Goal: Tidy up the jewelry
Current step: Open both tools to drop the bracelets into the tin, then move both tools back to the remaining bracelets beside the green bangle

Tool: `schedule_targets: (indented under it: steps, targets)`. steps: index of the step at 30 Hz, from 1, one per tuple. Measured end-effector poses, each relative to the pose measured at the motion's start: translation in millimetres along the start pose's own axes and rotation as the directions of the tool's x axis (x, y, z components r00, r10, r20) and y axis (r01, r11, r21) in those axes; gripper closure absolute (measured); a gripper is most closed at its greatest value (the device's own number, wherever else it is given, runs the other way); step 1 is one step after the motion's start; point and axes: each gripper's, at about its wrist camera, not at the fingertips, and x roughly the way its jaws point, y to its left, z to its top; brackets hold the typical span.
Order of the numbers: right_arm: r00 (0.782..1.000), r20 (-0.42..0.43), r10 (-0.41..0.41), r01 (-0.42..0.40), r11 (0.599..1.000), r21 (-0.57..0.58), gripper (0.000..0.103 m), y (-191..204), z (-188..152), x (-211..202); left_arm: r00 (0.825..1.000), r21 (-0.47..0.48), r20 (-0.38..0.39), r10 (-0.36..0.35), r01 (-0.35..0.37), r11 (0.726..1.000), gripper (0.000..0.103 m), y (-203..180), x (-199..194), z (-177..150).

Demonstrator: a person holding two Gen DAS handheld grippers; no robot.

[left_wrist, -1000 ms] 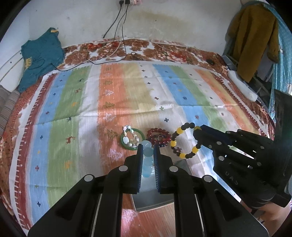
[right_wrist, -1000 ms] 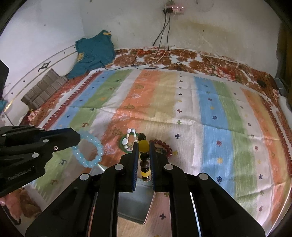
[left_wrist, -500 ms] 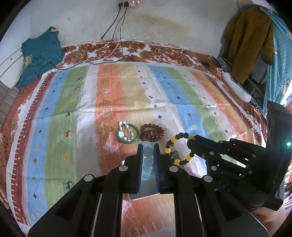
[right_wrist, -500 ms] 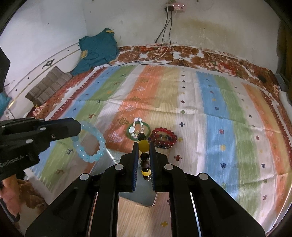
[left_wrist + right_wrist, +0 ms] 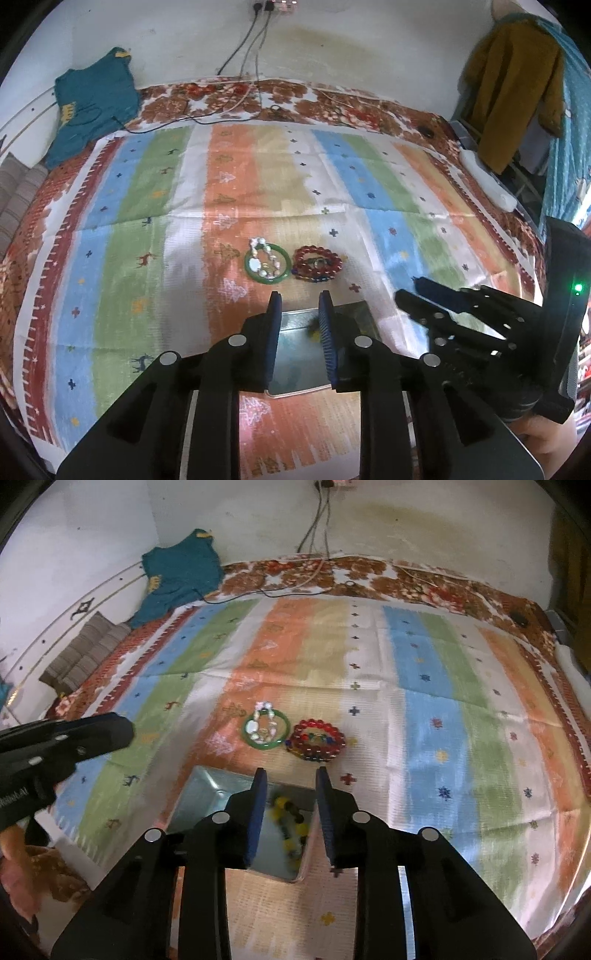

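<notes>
The left gripper (image 5: 298,301) hangs with its ribbed blue-padded fingers (image 5: 274,325) spread wide and empty above a shallow, shiny rectangular metal tin (image 5: 295,354). The right gripper (image 5: 290,777) is just as wide and empty, its matte black fingers (image 5: 323,805) framing the tin (image 5: 207,794) from the other side. Inside the tin lies a bracelet of round dark and yellow beads (image 5: 290,825), blurred and partly hidden behind the left-hand finger pad; from the left wrist view only a dark smear of it shows, and a pale blue tint on the tin floor cannot be made out.

Just beyond the tin, on the bed's woven cover of blue, green, orange and white stripes (image 5: 147,229), rest a smooth green bangle (image 5: 266,262) with a strand of white and pearly beads (image 5: 260,258) lying across it, and just beside it a coil of glossy red beads (image 5: 317,260) with a few darker beads underneath.

Further back are a crumpled teal garment (image 5: 92,110), black cables (image 5: 243,59) running down from a wall socket, and a mustard-brown coat (image 5: 513,92) hanging at the right edge.
</notes>
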Motion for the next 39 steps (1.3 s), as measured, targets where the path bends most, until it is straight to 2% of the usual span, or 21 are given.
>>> schedule_targets:
  steps: [4, 5, 14, 18, 24, 26, 28, 32, 39]
  targets:
    - [1.0, -0.016, -0.007, 0.008, 0.999, 0.033, 0.073, -10, 3, 3, 1.0, -0.017, -0.007, 0.011, -0.011, 1.0, 0.072, 7, 2, 2]
    - [1.0, -0.018, -0.01, 0.01, 0.999, 0.035, 0.069, -11, 3, 4, 1.0, -0.019, -0.009, 0.017, -0.017, 1.0, 0.07, 8, 3, 2]
    - [0.999, -0.039, -0.026, 0.029, 0.997, 0.065, 0.055, -19, 7, 12, 0.999, -0.033, -0.027, 0.043, -0.044, 0.998, 0.061, 16, 13, 4]
    - [0.998, -0.059, -0.013, 0.017, 0.997, 0.069, 0.052, -20, 8, 17, 0.998, -0.029, -0.031, 0.053, -0.054, 0.998, 0.057, 17, 18, 6]
    - [0.997, -0.075, -0.004, 0.009, 0.998, 0.06, 0.044, -19, 10, 22, 0.999, -0.034, -0.041, 0.034, -0.035, 0.999, 0.045, 20, 28, 13]
    - [0.997, -0.081, -0.012, 0.017, 0.998, 0.059, 0.041, -21, 12, 25, 0.998, -0.032, -0.046, 0.05, -0.052, 0.998, 0.04, 21, 34, 16]
    - [0.996, -0.089, -0.018, 0.024, 0.998, 0.062, 0.04, -24, 15, 29, 0.996, -0.023, -0.053, 0.072, -0.073, 0.997, 0.038, 22, 40, 18]
    - [0.995, -0.099, -0.031, 0.038, 0.997, 0.073, 0.029, -30, 20, 37, 0.992, -0.008, -0.074, 0.103, -0.104, 0.995, 0.038, 25, 52, 22]
    - [0.991, -0.127, -0.04, 0.049, 0.996, 0.076, 0.024, -34, 26, 50, 0.988, 0.009, -0.075, 0.136, -0.136, 0.991, 0.033, 31, 61, 29]
